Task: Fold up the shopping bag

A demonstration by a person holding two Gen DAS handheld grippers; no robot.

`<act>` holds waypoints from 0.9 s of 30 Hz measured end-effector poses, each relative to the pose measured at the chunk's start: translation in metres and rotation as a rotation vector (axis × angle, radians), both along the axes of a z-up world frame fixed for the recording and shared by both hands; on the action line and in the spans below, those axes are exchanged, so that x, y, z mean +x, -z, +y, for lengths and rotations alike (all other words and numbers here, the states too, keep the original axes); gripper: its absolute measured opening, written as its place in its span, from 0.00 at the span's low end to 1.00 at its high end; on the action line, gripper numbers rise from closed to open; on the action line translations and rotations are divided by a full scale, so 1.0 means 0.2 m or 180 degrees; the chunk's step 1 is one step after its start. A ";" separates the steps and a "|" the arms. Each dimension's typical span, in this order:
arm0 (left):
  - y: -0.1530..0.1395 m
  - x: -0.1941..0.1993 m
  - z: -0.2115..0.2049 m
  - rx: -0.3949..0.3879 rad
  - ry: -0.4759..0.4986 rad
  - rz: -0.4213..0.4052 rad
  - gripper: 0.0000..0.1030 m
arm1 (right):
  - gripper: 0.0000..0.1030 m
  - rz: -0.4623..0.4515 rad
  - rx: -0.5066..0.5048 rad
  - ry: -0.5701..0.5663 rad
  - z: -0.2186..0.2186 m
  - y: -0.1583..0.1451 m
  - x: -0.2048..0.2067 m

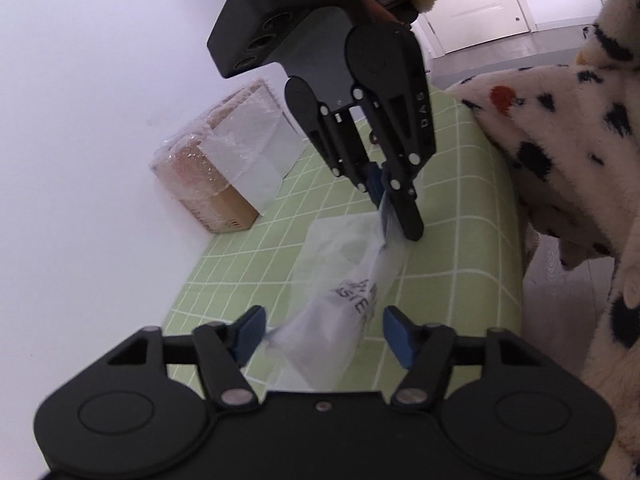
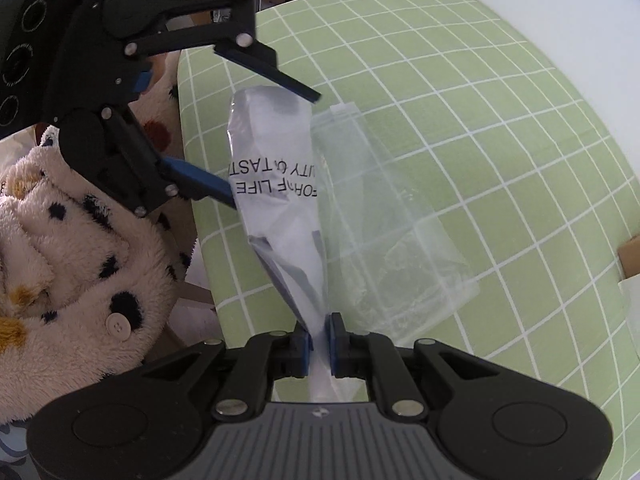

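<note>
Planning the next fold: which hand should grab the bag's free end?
Left. Its tool is open astride the bag; the right tool is shut on the other end.

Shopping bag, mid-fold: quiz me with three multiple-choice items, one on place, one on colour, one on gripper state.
1. Where does the cardboard box stand?
A. by the wall, at the cloth's edge
B. on the bag
C. in a gripper

2. What colour is the table cloth?
A. blue striped
B. green with white grid
C. plain red

3. What grips the shopping bag?
A. left gripper only
B. neither
C. right gripper only

Key: A, it sits against the white wall; B, visible in both views; C, its pads pinch the bag, the left's stand apart.
</note>
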State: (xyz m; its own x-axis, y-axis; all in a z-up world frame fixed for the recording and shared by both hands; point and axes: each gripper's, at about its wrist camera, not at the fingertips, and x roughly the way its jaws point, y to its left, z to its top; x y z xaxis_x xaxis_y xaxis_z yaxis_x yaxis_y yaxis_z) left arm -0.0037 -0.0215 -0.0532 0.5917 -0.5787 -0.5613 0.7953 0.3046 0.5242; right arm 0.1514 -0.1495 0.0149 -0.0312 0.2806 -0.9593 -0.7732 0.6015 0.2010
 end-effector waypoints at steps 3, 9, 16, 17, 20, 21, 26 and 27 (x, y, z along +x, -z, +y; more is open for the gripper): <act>-0.03 0.05 0.03 -0.0168 -0.0204 0.0440 0.43 | 0.10 0.0014 -0.0009 0.0054 0.01 0.05 0.02; -0.06 0.13 0.09 -0.0567 -0.0791 0.1418 0.34 | 0.11 0.0057 -0.0085 0.0123 0.08 0.14 0.01; -0.08 0.29 0.16 -0.1028 -0.1420 0.2436 0.32 | 0.11 0.0153 -0.0104 0.0247 0.08 0.15 0.04; -0.08 0.31 0.16 -0.1052 -0.1489 0.2546 0.32 | 0.11 0.0155 -0.0101 0.0266 0.08 0.15 0.04; -0.08 0.38 0.16 -0.1076 -0.1716 0.2890 0.31 | 0.12 0.0154 -0.0083 0.0316 0.07 0.15 0.05; -0.08 0.40 0.17 -0.1075 -0.1735 0.2943 0.30 | 0.12 0.0157 -0.0072 0.0329 0.07 0.15 0.05; -0.06 0.45 0.17 -0.1077 -0.1776 0.3127 0.30 | 0.15 0.0069 0.0224 0.0415 -0.03 0.15 0.05; -0.06 0.45 0.17 -0.1085 -0.1774 0.3144 0.30 | 0.15 0.0049 0.0318 0.0429 -0.05 0.16 0.05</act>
